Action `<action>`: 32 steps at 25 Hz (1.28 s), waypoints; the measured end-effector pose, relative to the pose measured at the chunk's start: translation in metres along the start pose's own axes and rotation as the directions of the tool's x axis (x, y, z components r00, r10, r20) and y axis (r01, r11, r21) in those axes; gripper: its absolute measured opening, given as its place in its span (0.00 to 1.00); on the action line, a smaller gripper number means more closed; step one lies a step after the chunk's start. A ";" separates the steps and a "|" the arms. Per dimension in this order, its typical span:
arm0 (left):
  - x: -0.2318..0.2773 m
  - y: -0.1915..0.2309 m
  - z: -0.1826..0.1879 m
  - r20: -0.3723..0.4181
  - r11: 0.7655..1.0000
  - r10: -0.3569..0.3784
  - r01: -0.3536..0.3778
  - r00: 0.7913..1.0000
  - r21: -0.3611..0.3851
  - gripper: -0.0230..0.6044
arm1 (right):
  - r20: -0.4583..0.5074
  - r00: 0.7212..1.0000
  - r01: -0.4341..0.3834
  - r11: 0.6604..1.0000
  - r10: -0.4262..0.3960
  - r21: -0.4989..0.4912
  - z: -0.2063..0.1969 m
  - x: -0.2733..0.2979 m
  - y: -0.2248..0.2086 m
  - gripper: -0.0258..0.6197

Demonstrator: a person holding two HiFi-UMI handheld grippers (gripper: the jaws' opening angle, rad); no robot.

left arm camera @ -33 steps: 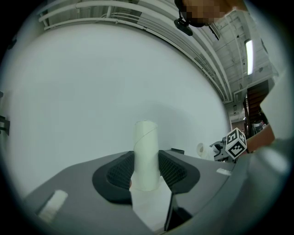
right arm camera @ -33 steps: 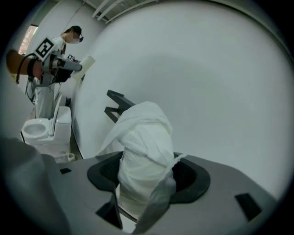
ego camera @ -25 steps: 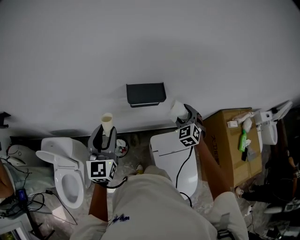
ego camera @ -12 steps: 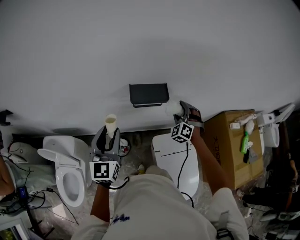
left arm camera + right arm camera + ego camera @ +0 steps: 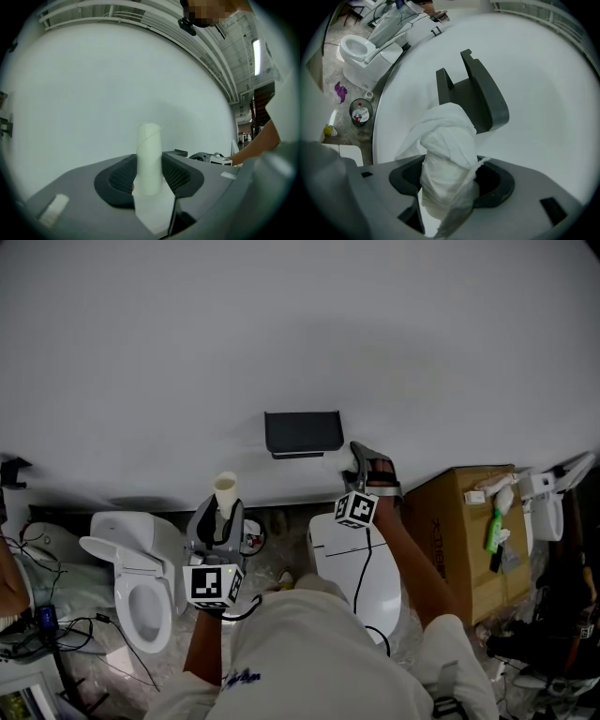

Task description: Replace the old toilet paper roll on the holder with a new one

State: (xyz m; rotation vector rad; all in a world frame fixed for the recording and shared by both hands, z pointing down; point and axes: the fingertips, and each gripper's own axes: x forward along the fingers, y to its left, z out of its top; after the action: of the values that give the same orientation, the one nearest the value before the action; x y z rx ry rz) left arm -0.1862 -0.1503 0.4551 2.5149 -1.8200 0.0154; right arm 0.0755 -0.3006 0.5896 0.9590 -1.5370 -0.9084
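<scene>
The right hand-held gripper (image 5: 449, 180) has its jaws spread fairly wide and pressed onto the new toilet paper roll (image 5: 446, 150). The roll is up at the wall just beside the black holder (image 5: 478, 93), not yet seated on it. The left hand-held gripper (image 5: 149, 176) is set narrower, pinching the bare cardboard tube (image 5: 149, 154) of the old roll upright, well apart from the holder.

My worry is the new roll itself. It looks soft and loosely wound, with a tail of paper hanging off one side. I reckon that tail could catch on the holder's side arm (image 5: 444, 86) as the roll goes in. The squeezed body might also refuse to line up, or slide out of the jaws if it is pushed against the bracket. The thin tube in the other gripper could tip out if that hand dips.

I can't make out any spindle or peg inside the holder, nor whether the roll's hollow end faces it. From the head view the roll is nearly lost against the white wall (image 5: 300, 334), tucked behind the gripper.
</scene>
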 end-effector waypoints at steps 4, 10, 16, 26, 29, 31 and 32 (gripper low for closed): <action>0.002 0.000 -0.001 -0.001 1.000 0.002 -0.002 1.000 -0.004 0.31 | 0.030 1.000 -0.006 0.999 0.008 -0.054 0.013 0.005 0.007 0.49; 0.001 0.002 -0.003 -0.005 1.000 0.003 -0.003 1.000 -0.008 0.31 | 0.049 0.999 0.013 0.992 -0.007 -0.123 0.025 0.009 0.012 0.49; 0.001 0.000 -0.004 -0.008 1.000 -0.002 0.002 1.000 -0.007 0.31 | 0.072 0.997 0.007 0.986 0.005 -0.169 0.035 0.010 0.012 0.49; 0.005 -0.008 -0.005 -0.008 0.999 -0.036 0.036 0.999 -0.011 0.31 | 0.064 0.998 0.003 0.987 0.007 -0.162 0.044 0.016 0.020 0.49; 0.006 -0.014 -0.005 -0.006 0.999 -0.046 0.046 0.999 -0.005 0.31 | 0.069 0.998 0.002 0.980 0.012 -0.201 0.044 0.015 0.020 0.49; 0.005 -0.015 -0.005 -0.006 0.999 -0.048 0.048 0.999 -0.003 0.31 | 0.084 0.996 0.004 0.973 0.016 -0.229 0.051 0.015 0.021 0.49; 0.005 -0.014 -0.004 -0.006 0.999 -0.047 0.047 0.999 -0.002 0.31 | 0.091 0.996 0.003 0.972 0.019 -0.235 0.056 0.016 0.021 0.49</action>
State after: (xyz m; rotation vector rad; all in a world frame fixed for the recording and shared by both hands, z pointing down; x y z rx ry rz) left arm -0.1715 -0.1506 0.4593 2.5527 -1.7569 0.0200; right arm 0.0161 -0.3037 0.6063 0.7491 -1.4699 -1.1151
